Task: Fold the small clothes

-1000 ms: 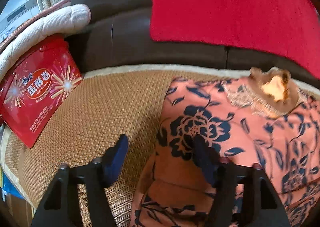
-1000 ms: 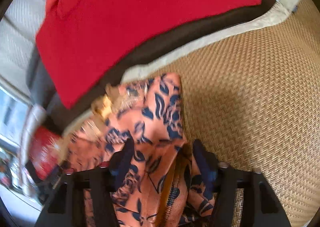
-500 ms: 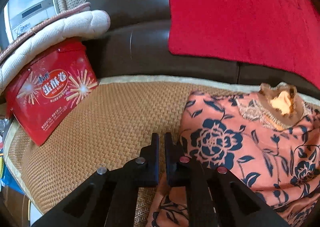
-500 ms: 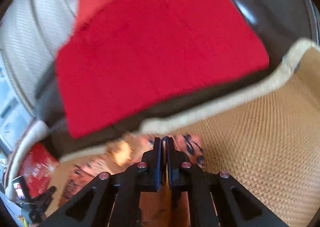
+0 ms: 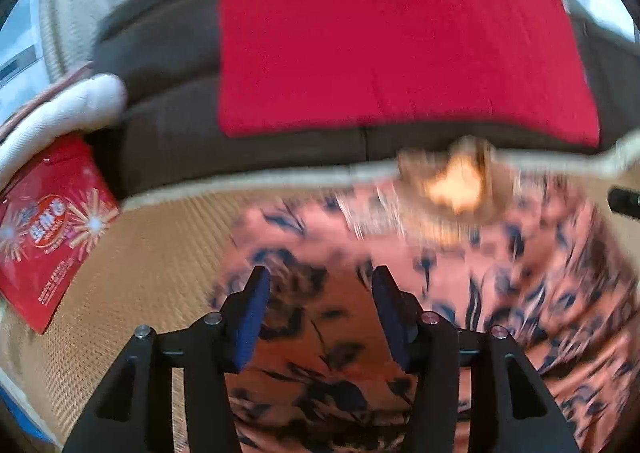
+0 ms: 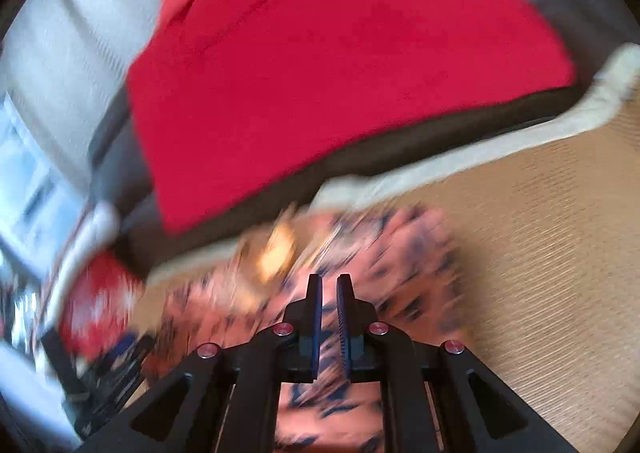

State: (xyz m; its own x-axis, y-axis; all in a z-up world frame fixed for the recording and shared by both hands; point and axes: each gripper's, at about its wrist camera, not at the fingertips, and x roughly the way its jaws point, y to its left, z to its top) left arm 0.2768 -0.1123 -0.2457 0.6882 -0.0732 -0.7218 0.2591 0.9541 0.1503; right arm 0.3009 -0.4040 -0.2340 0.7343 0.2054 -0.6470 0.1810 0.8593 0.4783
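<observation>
A small pink garment with dark blue flowers (image 5: 460,273) lies on a woven straw mat (image 5: 152,253), its tan collar toward the sofa back. My left gripper (image 5: 318,285) is open and empty, hovering over the garment's left part. In the right wrist view the garment (image 6: 392,253) is blurred by motion. My right gripper (image 6: 329,289) hangs above it with its jaws a narrow gap apart and nothing between them.
A red towel (image 5: 380,33) drapes over the dark sofa back (image 5: 168,125). A red tin of egg rolls (image 5: 48,229) leans at the left under a white quilted cushion (image 5: 60,113). Bare mat (image 6: 540,253) lies right of the garment.
Both grippers were shut half a second ago. The left has opened wide over the garment; the right has parted slightly. Both views are blurred by fast motion.
</observation>
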